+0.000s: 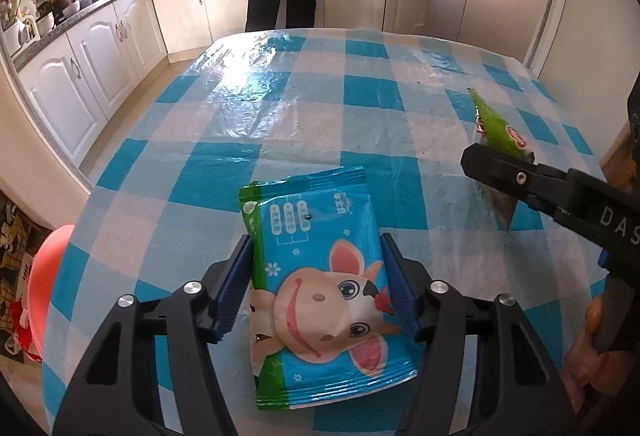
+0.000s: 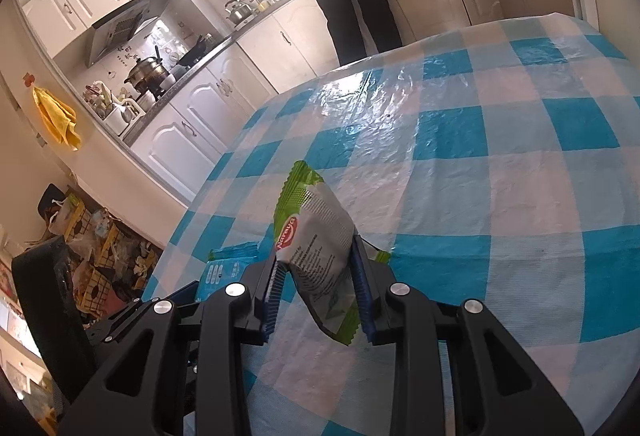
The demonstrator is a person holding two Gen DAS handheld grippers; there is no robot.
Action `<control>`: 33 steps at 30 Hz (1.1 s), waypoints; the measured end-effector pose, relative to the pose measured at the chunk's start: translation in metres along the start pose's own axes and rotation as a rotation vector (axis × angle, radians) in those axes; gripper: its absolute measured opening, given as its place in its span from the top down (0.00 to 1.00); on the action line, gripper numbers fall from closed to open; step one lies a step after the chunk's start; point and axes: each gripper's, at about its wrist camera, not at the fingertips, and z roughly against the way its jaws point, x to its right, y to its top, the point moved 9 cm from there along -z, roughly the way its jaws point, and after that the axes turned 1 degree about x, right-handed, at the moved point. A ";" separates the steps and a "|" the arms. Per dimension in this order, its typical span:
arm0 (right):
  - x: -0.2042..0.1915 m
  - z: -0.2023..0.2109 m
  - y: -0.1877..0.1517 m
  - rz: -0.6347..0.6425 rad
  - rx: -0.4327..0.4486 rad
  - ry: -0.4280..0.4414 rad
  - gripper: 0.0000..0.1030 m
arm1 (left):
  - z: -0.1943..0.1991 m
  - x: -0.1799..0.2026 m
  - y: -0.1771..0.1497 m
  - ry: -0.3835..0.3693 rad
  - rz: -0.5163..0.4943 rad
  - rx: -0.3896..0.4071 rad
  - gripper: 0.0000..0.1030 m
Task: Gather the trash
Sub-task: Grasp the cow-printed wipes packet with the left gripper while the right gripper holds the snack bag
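On the table (image 1: pixel 280 108) with its blue-and-white checked cloth lies a blue wet-wipe pack (image 1: pixel 320 296) printed with a cartoon cow. The left gripper (image 1: pixel 320 292) straddles it, its blue ribbed pads touching both long edges, so the fingers are clamped on the pack. The right gripper (image 2: pixel 318 288) has its fingers closed on a green and silver snack wrapper (image 2: pixel 316 236), which stands tilted above the cloth. A red basin (image 1: pixel 48 276) sits beside the table's left edge.
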 end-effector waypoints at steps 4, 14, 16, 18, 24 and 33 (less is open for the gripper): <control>-0.002 0.000 0.000 0.011 -0.006 0.006 0.68 | 0.003 -0.005 -0.001 -0.025 0.027 -0.003 0.41; -0.012 -0.003 -0.004 0.046 -0.021 0.027 0.68 | 0.019 -0.035 -0.013 -0.067 0.097 -0.015 0.42; -0.015 -0.004 -0.005 0.054 -0.023 0.033 0.68 | 0.024 -0.042 -0.015 -0.068 0.108 -0.008 0.42; -0.018 -0.004 -0.006 0.061 -0.027 0.037 0.68 | 0.030 -0.048 -0.017 -0.069 0.111 -0.001 0.42; -0.027 -0.003 -0.009 0.088 -0.031 0.057 0.68 | 0.043 -0.064 -0.020 -0.066 0.123 0.023 0.42; -0.052 -0.011 -0.019 0.116 -0.059 0.088 0.68 | 0.061 -0.104 -0.029 -0.050 0.172 0.054 0.42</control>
